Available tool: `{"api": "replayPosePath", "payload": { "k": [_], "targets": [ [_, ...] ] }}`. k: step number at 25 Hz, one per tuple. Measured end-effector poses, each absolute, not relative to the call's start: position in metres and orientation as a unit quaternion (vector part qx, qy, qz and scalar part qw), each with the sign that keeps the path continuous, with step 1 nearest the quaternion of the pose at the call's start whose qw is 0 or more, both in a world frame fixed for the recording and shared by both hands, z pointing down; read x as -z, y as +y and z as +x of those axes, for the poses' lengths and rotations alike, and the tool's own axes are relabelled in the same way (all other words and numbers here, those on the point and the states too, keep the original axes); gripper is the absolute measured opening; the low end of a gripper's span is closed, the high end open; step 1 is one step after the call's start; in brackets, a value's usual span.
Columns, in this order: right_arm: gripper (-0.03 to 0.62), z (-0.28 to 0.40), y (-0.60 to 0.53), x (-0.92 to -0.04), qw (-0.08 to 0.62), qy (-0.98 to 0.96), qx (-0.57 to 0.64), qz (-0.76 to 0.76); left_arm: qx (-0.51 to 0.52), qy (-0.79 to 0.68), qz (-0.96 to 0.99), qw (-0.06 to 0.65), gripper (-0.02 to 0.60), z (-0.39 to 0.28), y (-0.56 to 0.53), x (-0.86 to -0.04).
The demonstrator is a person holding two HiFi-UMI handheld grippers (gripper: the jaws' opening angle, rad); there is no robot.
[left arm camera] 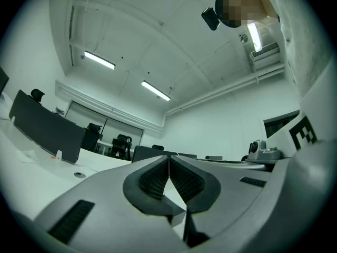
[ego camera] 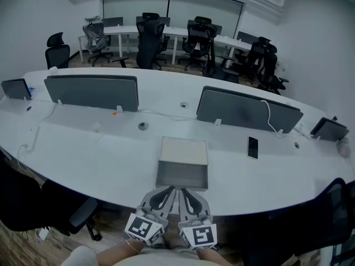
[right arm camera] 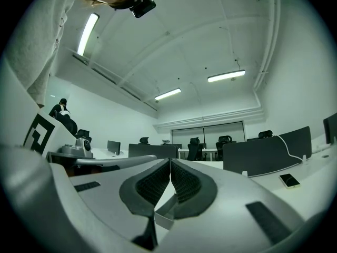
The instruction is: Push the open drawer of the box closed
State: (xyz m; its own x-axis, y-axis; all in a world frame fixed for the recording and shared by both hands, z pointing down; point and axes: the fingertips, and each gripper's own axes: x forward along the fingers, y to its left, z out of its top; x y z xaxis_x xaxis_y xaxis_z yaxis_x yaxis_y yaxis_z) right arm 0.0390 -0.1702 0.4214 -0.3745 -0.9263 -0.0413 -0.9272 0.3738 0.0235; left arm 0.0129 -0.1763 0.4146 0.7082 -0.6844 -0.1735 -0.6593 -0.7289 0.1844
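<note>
Nothing done yet, going by how things lie. Can see the box [ego camera: 184, 148] on the white desk [ego camera: 111, 154], close to the front edge, with its drawer [ego camera: 182, 175] pulled out toward the person. Can see the left gripper [ego camera: 166, 192] and the right gripper [ego camera: 186, 193] side by side, just in front of the drawer and down past the desk edge. Both pressed together at the tips, with nothing in between. Same in the two gripper views: dark ribbed pads [left arm camera: 152, 182] meeting at the front on the left one, and pads [right arm camera: 152, 186] meeting the same way on the right one.

Left to do, most likely: the whole push. Bring the tips up to the drawer front, then slide it all the way into the box.

Hard to tell a few things:

- Cannot tell how far out the drawer is, or if anything lies inside. Looks grey and flat from above.
- Cannot see the drawer's front face from up here.
- Cannot say for sure if a tip is touching the drawer or just near it.
- No sign of the box in either gripper view. Both tilted up toward the ceiling lights and the far wall.
- Hands mostly hidden behind the marker cubes [ego camera: 145, 226], and arms cut off at the bottom edge.

Also on the desk, well apart from the box: a dark phone [ego camera: 252, 147] off to the right, and grey divider screens [ego camera: 91, 91] farther back.
</note>
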Motion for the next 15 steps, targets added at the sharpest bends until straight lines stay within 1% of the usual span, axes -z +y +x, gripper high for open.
{"api": "replayPosePath", "payload": {
  "k": [15],
  "targets": [
    [0.018, 0.057, -0.174, -0.416, 0.006, 0.841, -0.014, -0.54, 0.116, -0.393, 0.911, 0.05, 0.018, 0.026, -0.178, -0.408]
  ]
}}
